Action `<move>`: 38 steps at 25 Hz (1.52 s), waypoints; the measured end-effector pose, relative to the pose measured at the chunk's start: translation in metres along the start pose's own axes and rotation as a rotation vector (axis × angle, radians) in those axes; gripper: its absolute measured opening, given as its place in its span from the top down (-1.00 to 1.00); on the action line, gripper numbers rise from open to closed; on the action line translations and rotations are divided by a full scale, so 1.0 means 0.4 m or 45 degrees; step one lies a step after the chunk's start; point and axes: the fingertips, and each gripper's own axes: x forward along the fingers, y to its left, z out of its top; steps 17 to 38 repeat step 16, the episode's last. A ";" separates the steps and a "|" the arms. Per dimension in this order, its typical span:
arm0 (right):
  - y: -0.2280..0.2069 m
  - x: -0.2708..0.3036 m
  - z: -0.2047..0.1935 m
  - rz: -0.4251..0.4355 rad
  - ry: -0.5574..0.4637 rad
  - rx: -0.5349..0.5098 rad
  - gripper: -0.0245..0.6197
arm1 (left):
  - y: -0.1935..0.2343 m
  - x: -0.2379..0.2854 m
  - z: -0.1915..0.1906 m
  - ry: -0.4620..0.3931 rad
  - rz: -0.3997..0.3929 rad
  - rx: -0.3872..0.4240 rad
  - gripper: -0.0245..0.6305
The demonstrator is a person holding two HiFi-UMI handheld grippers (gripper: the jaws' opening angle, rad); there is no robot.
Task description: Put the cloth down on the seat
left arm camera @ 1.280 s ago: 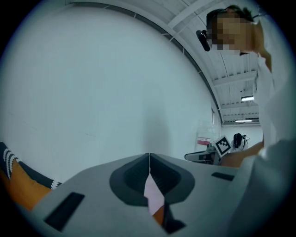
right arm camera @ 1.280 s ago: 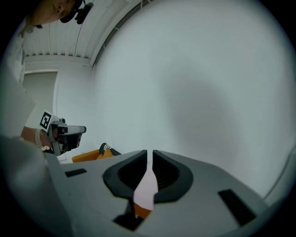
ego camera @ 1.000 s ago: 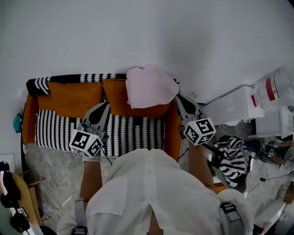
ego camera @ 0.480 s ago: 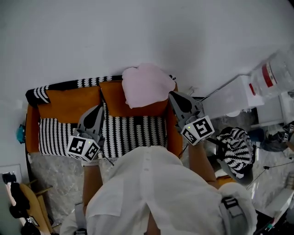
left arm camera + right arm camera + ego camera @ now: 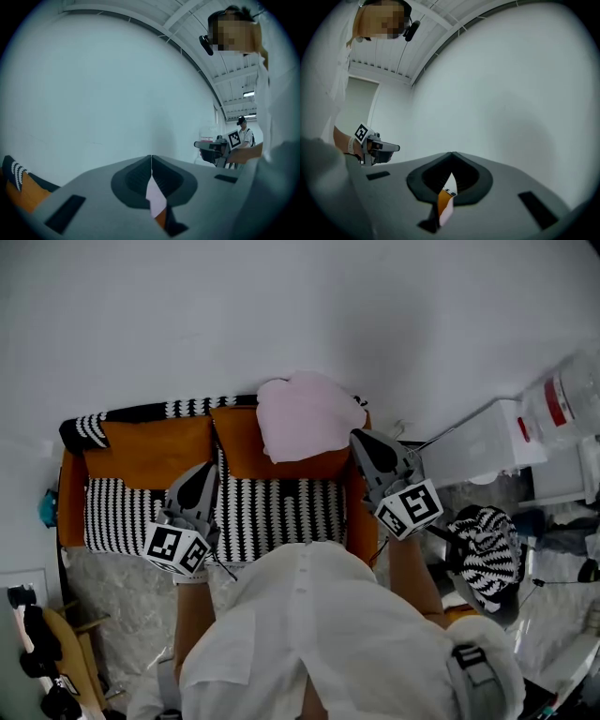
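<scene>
1. The pink cloth (image 5: pixel 309 415) lies draped over the sofa's orange backrest (image 5: pixel 141 451), near its right end, above the striped seat (image 5: pixel 272 512).
2. It looks soft, light and floppy; pinching a loose edge should lift it.
3. The left gripper (image 5: pixel 204 470) and the right gripper (image 5: pixel 359 437) are both fully closed and empty.
4. Only the head view shows this layout. The gripper views show mostly wall, with slivers of pink and orange between the jaws.

I'm holding both grippers out ahead, pointing level. The left gripper (image 5: pixel 199 486) has its jaws together, tip to tip, gripping nothing. The right gripper (image 5: pixel 367 448) reaches further forward, its jaws also together. My left forearm (image 5: pixel 190 615) and right forearm (image 5: pixel 411 573) are bare and outstretched.
</scene>
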 end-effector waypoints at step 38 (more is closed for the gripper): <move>-0.012 0.040 -0.020 0.040 0.023 0.004 0.90 | 0.015 0.001 -0.010 0.025 0.048 -0.018 0.88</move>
